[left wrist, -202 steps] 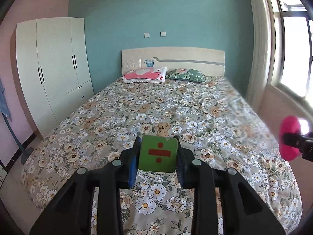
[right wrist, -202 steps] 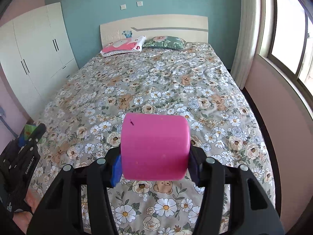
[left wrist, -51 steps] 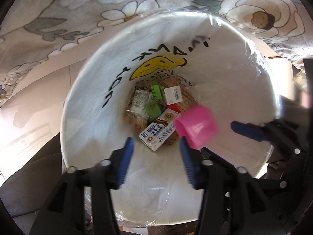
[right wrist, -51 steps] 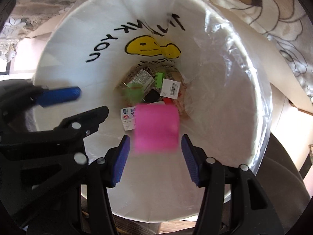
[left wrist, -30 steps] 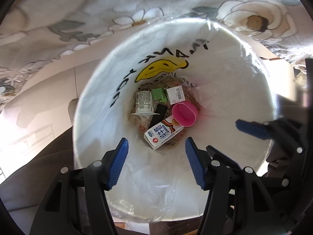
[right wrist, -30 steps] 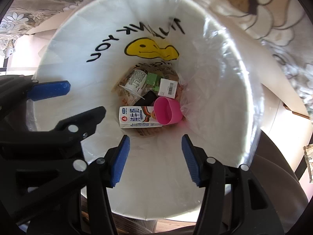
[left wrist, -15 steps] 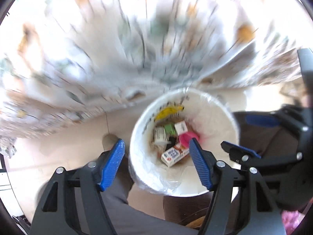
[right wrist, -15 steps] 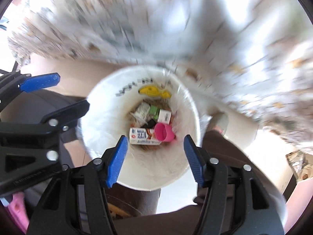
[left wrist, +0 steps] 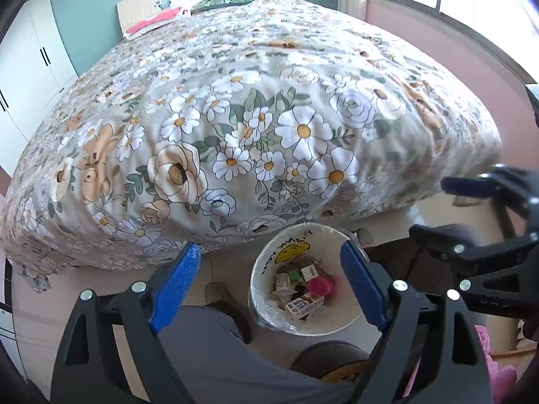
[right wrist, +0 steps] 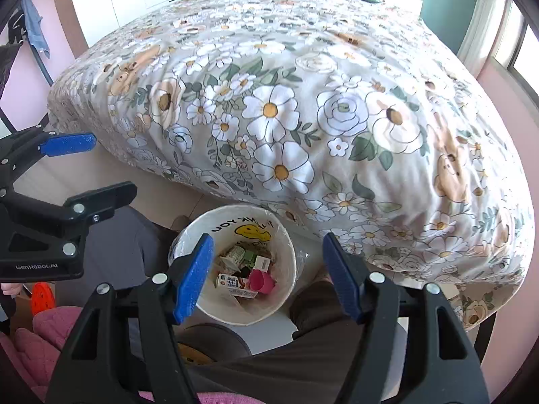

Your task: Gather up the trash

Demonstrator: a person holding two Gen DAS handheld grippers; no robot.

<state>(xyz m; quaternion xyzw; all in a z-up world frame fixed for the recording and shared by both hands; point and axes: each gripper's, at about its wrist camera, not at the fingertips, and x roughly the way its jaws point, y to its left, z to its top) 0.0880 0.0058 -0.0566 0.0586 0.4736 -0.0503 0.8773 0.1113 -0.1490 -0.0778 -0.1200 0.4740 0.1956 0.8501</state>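
Now the pink cup [right wrist: 261,281] lies inside the white bin [right wrist: 286,235] at the bed's [right wrist: 303,101] foot; above the bin, left gripper [left wrist: 269,281] and right gripper [right wrist: 267,274], jaws just opening, hold nothing.

- The left gripper [left wrist: 271,276] hangs above the floor; its jaws have just been opening, with nothing between the blue pads [left wrist: 175,289].
- Below stands a white trash bin [left wrist: 333,323], just beside the near edge of the floral bed [left wrist: 256,118].
- Inside the bin lie a pink cup [left wrist: 319,285] and a milk carton [left wrist: 304,305].
- The right gripper [left wrist: 438,208] shows at right.
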